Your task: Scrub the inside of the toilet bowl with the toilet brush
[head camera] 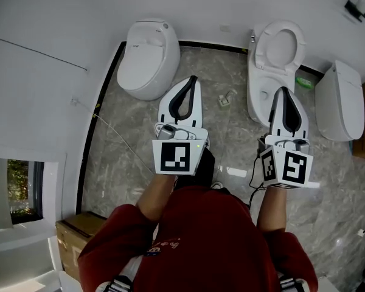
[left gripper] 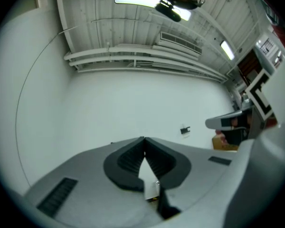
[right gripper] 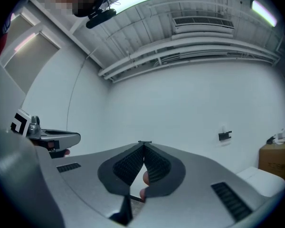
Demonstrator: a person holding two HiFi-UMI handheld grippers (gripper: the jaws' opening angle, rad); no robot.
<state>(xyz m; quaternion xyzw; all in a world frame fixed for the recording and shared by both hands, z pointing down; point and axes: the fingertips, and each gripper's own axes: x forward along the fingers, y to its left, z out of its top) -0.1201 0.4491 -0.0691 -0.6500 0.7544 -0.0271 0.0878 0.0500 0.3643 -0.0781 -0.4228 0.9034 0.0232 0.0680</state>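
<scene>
In the head view I hold both grippers out level over the grey stone floor [head camera: 128, 157]. My left gripper [head camera: 193, 79] is pinched shut and carries nothing. My right gripper [head camera: 282, 90] is the same, closed tip to tip and empty. The open toilet [head camera: 263, 52], seat down and lid up, stands just ahead of my right gripper, so that is the bowl I judge I am to scrub. A closed-lid toilet [head camera: 147, 56] sits ahead of my left. I cannot pick out the toilet brush for certain. A small object [head camera: 226, 99] lies on the floor between the two toilets, and a green thing [head camera: 304, 81] shows beside the open bowl, but both are too small to name.

In the left gripper view the jaws of the left gripper [left gripper: 143, 139] meet at their tips with only bare white wall beyond.

In the right gripper view the right gripper [right gripper: 143, 143] is likewise closed on nothing, facing the wall, with a cardboard box [right gripper: 275, 160] low to the right.

To do this well, I should find the brush first. Then I should tilt the nearer gripper down towards it and spread the jaws before reaching. I would grip the handle high up, so the head can reach under the rim.
</scene>
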